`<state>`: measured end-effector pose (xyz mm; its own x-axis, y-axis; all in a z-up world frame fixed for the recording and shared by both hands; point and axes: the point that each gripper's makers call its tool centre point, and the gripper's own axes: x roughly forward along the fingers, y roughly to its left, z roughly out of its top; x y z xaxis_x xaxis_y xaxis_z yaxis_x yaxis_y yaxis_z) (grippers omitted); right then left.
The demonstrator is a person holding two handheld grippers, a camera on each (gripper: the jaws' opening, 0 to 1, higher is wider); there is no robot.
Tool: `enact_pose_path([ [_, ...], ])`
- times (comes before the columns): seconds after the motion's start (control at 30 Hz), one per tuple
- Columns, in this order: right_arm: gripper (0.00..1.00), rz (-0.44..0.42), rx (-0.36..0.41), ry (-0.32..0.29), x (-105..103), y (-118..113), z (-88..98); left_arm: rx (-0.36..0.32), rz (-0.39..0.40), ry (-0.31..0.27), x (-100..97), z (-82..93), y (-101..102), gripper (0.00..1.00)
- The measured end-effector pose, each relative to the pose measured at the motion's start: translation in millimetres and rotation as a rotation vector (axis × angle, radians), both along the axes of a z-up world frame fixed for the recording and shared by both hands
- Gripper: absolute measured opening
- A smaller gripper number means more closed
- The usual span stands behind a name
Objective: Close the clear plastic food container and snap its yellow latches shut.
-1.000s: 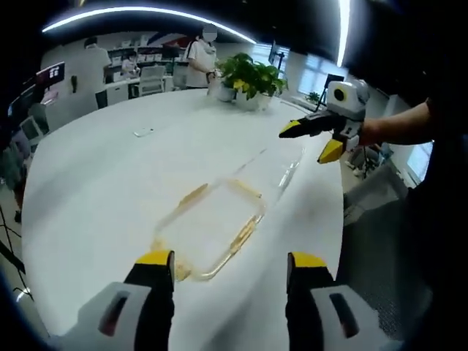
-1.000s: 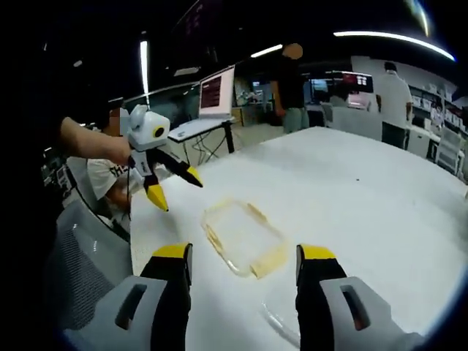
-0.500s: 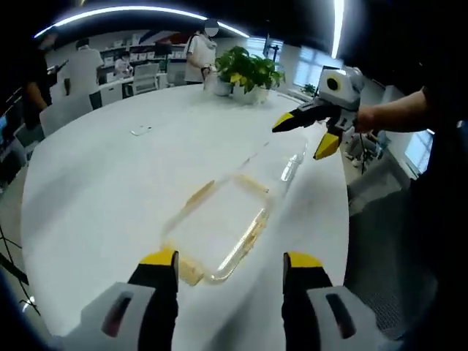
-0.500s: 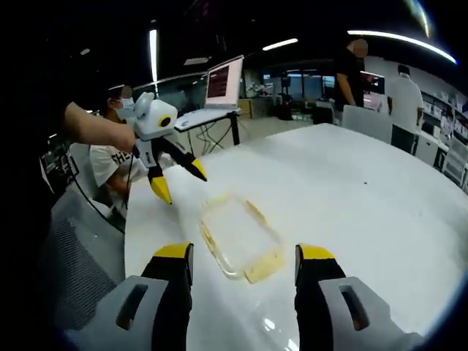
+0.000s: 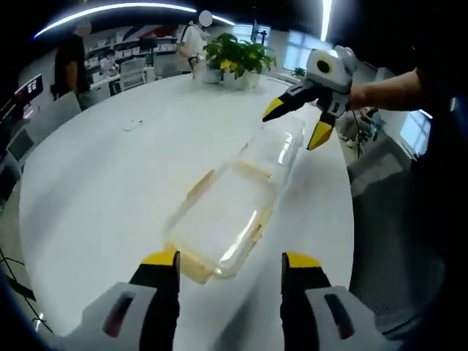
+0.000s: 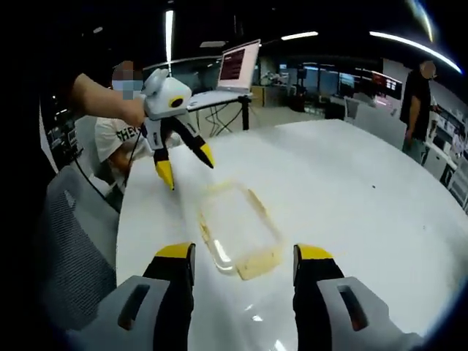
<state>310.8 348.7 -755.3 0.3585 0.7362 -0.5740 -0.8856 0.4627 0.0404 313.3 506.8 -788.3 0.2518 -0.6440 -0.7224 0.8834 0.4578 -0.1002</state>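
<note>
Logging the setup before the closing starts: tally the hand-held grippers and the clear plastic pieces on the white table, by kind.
Yellow-tipped hand-held grippers: 2, the left hand-held gripper and the right hand-held gripper
Clear rectangular plastic food container with yellow latches: 1
Clear plastic lid: 1
Total: 4

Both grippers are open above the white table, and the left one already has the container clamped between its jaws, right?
Not clamped. In the left gripper view the left gripper is open with the container lying ahead of its jaws on the table, untouched. The right gripper is open too.
</note>
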Motion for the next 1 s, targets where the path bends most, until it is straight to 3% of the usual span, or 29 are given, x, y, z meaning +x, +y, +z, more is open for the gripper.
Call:
enact_pose_path([
  [1.0,0.49,0.162,-0.179,0.076,13.8,11.1,-36.8,0.178,-0.173,-0.014,21.7,-29.1,13.1,0.43],
])
